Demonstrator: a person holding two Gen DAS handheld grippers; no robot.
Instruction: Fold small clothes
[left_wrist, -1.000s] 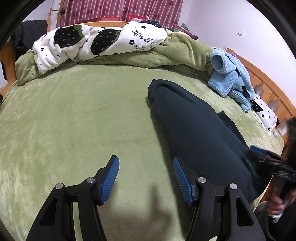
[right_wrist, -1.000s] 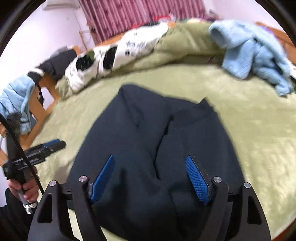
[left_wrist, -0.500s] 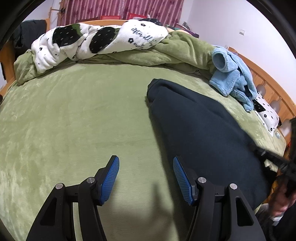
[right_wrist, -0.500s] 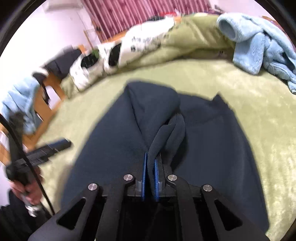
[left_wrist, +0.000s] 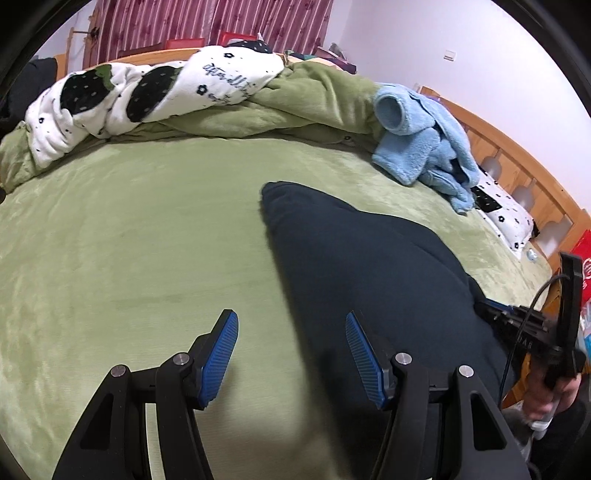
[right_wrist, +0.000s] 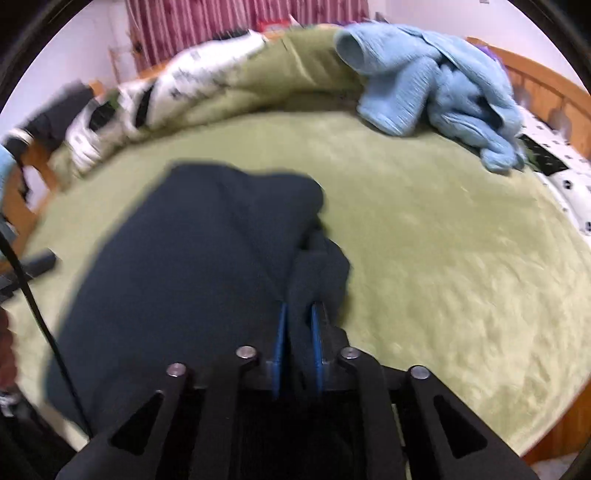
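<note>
On the left wrist view, the left gripper (left_wrist: 291, 354) hangs w/ jaws apart and nothing between them, over the green bedspread (left_wrist: 129, 240) just beside the near edge of the dark navy garment (left_wrist: 369, 277). That garment lies flat, mid-bed, stretching toward the right gripper (left_wrist: 517, 325) at the frame's right edge. Blue fleece clothes (left_wrist: 424, 147) sit well apart, near the headboard. Judgement: bring this side onto the matching edge before any lift, so the fold goes over square.

From the right wrist view, the right gripper (right_wrist: 297, 339) has a bunched ridge of the navy cloth pinched between its pads (right_wrist: 281, 332); jaws are opening slightly, though fabric is between them and looks gripped. Frame's blurry. Judgement: take a thinner bite, keep grip firm, carry low & even across; a slack pinch may drop the layer mid-fold.
</note>
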